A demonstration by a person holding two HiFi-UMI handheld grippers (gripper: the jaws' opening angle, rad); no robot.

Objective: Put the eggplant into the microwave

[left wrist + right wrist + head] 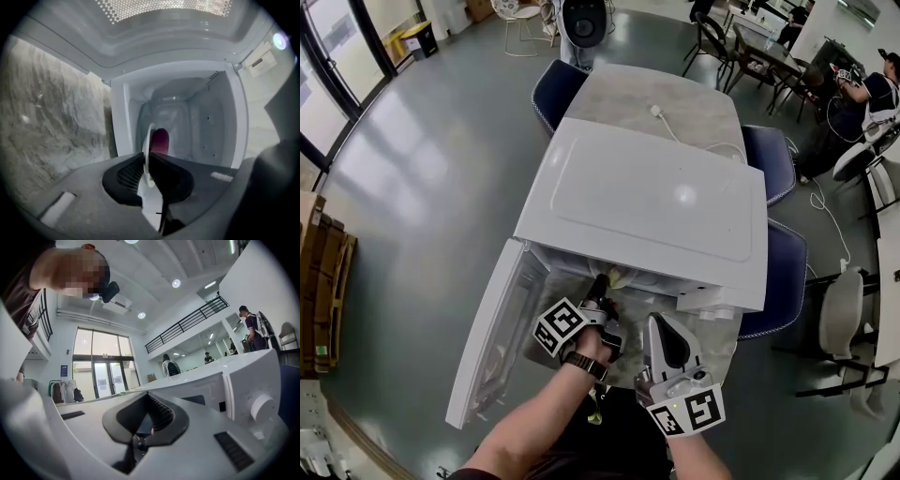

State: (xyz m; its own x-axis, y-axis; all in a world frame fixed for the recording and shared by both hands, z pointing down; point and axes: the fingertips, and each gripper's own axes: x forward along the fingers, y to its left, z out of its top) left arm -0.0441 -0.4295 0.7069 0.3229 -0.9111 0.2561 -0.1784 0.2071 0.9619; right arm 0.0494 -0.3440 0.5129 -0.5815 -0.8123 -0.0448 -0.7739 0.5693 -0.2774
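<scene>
The white microwave (647, 202) stands on a grey table, its door (502, 319) swung open to the left. My left gripper (602, 286) reaches into the opening. In the left gripper view it (152, 173) is shut on the rim of a white plate (149, 154), seen edge-on. The purple eggplant (160, 140) lies on the plate just past the jaws, at the mouth of the cavity (187, 126). My right gripper (661, 326) is held in front of the microwave's control panel (255, 399), tilted upward. Its jaws (145, 425) are shut with nothing between them.
Blue chairs (787, 272) stand along the table's right side and another (555, 92) at its far left. A white cable (675, 127) runs across the table behind the microwave. People sit at desks at the far right (872, 94).
</scene>
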